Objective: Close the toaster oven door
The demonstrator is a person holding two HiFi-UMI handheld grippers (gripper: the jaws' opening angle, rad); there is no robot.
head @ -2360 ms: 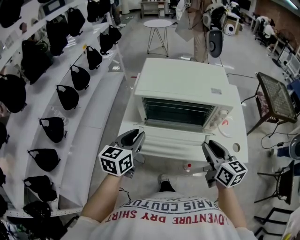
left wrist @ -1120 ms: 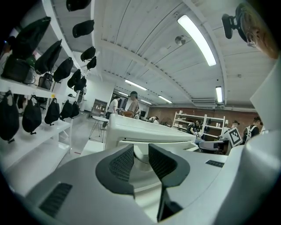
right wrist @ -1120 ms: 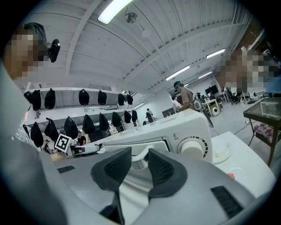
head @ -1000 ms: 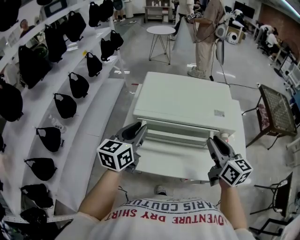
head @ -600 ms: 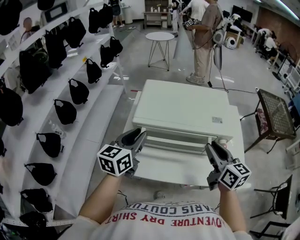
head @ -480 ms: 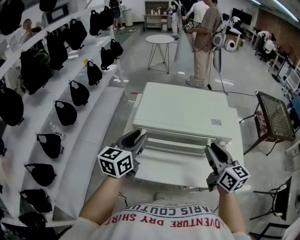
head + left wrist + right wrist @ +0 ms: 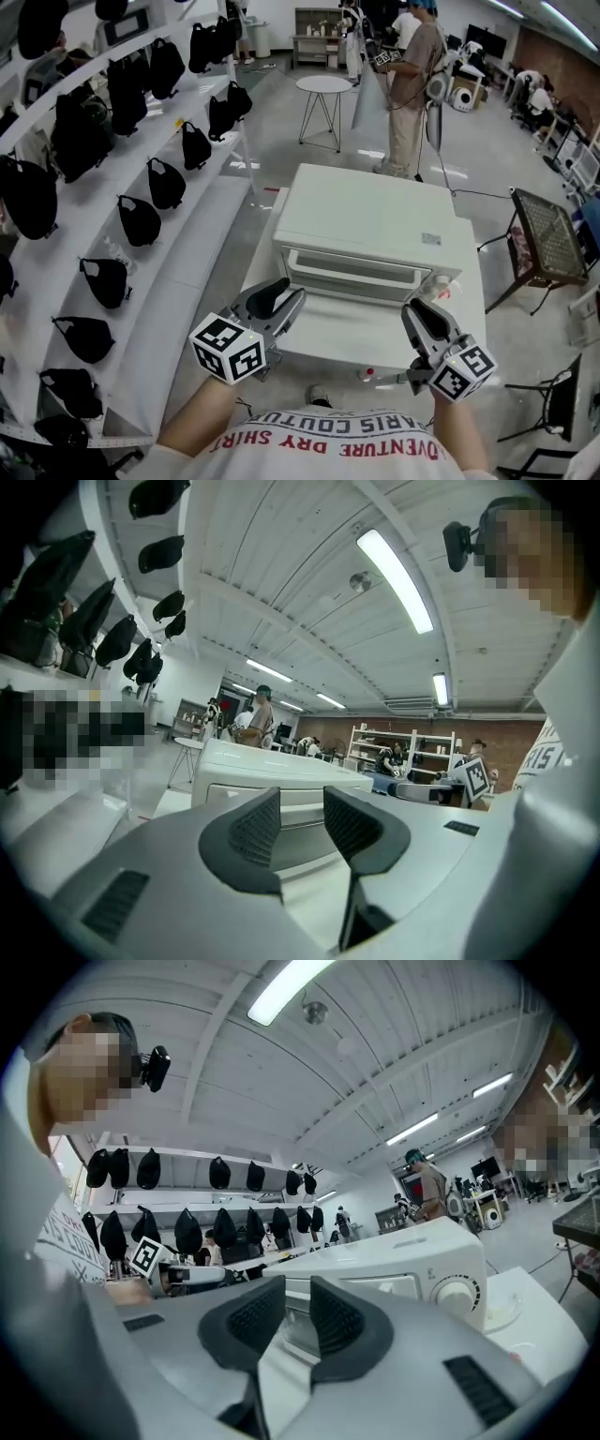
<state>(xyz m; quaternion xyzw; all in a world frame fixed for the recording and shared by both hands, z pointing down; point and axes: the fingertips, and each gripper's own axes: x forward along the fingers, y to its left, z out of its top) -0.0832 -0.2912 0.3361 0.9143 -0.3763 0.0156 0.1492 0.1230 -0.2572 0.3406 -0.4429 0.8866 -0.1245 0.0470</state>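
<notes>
In the head view, the toaster oven (image 7: 370, 217) is sitting on the white bench (image 7: 342, 339). Its door (image 7: 352, 274) is standing upright against the front and is seemingly shut. The left claw (image 7: 281, 302) and the right claw (image 7: 419, 321) are hovering just in front of it, one near each front corner, touching nothing.

In the left gripper view, the left claw (image 7: 302, 803) is standing released. Its jaws have just been opening, and nothing is lying between them; only the oven's front is showing beyond.

In the right gripper view, the right claw (image 7: 298, 1299) is likewise empty. Its jaws have just been narrowing, yet a clear gap is showing. A knob (image 7: 457, 1292) is sitting off to the right.

The door is probably acting as a stiff, light, hinged panel with a fragile glass pane. Any final push is best going on its top edge, gently and evenly at both ends, since the oven could be sliding on the smooth bench.
</notes>
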